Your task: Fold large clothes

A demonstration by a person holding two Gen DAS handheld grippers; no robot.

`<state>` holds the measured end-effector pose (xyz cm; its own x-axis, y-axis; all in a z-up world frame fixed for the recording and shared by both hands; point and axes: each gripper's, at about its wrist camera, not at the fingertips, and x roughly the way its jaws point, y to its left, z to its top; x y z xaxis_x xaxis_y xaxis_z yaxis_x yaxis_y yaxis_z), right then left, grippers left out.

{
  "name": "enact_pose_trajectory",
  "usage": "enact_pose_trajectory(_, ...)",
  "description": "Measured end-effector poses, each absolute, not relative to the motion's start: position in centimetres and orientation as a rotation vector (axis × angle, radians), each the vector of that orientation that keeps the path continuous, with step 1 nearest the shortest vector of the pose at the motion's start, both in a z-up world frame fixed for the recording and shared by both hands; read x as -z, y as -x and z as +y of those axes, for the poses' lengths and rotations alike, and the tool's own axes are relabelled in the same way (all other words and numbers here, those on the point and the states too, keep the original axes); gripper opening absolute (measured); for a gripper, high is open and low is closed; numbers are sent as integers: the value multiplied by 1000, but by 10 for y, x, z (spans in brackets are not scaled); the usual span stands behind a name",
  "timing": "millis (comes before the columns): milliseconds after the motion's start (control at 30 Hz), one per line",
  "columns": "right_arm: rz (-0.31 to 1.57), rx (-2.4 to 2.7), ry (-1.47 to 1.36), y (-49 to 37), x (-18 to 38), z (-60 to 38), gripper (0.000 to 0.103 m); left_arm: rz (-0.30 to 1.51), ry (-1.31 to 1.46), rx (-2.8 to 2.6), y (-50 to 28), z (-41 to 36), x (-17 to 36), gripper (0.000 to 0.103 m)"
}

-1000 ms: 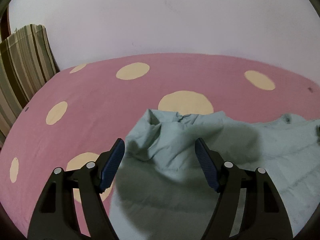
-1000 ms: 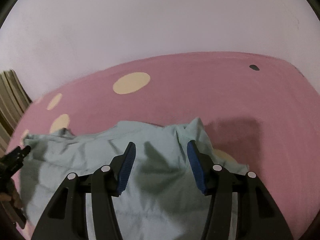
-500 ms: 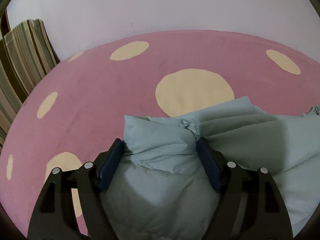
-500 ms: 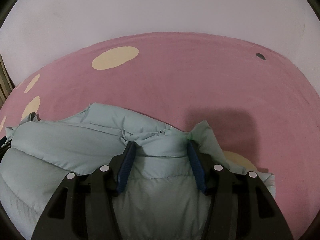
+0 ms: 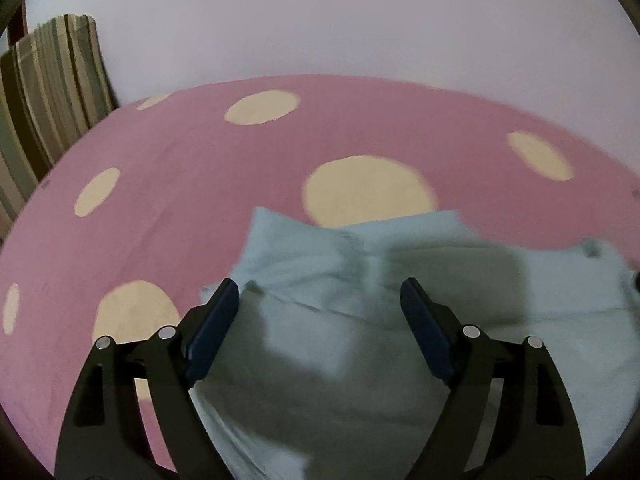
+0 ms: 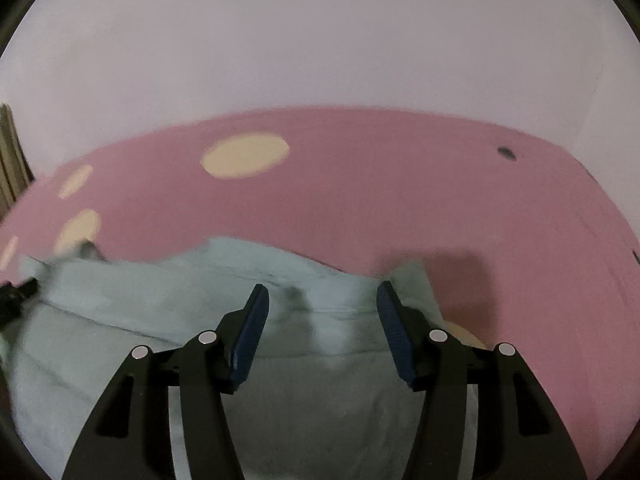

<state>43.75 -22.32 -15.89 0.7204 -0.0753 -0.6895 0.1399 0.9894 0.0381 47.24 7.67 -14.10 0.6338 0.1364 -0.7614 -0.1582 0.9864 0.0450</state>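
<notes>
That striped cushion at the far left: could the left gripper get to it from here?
Probably yes: the left gripper is open and holds nothing, over the pale green garment; only bare pink bedspread lies toward the striped cushion.

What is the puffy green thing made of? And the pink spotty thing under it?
The green jacket looks like thin matte fabric over soft padding: it puffs up and has stitched seams and wrinkles. The pink sheet with cream dots looks like plain woven cloth, dull and smooth, probably cotton, though I can't be sure.
</notes>
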Motion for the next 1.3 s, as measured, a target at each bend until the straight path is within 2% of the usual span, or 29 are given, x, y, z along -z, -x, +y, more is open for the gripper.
enact_pose_trajectory(167, 742, 39, -48, -424, 156, -182, 56, 789, -18, -71, -450, 24, 130, 83)
enact_pose_trajectory(300, 776, 32, 21, -428, 181, -159, 56, 811, -109, -72, -451, -7, 155, 83)
enact_pose_trajectory(500, 819, 47, -16, -442, 214, -163, 64, 833, -92, -98, -460, -11, 185, 88)
enact_pose_trajectory(700, 825, 69, 6, -445, 225, -158, 65, 854, -107, -105, -468, -13, 194, 89)
enact_pose_trajectory(1033, 839, 76, 17, -451, 219, -156, 65, 874, -108, -106, -477, -9, 192, 90)
enact_pose_trajectory(1300, 813, 63, -73, -424, 184, -171, 66, 896, -90, -75, -464, 1, 170, 90)
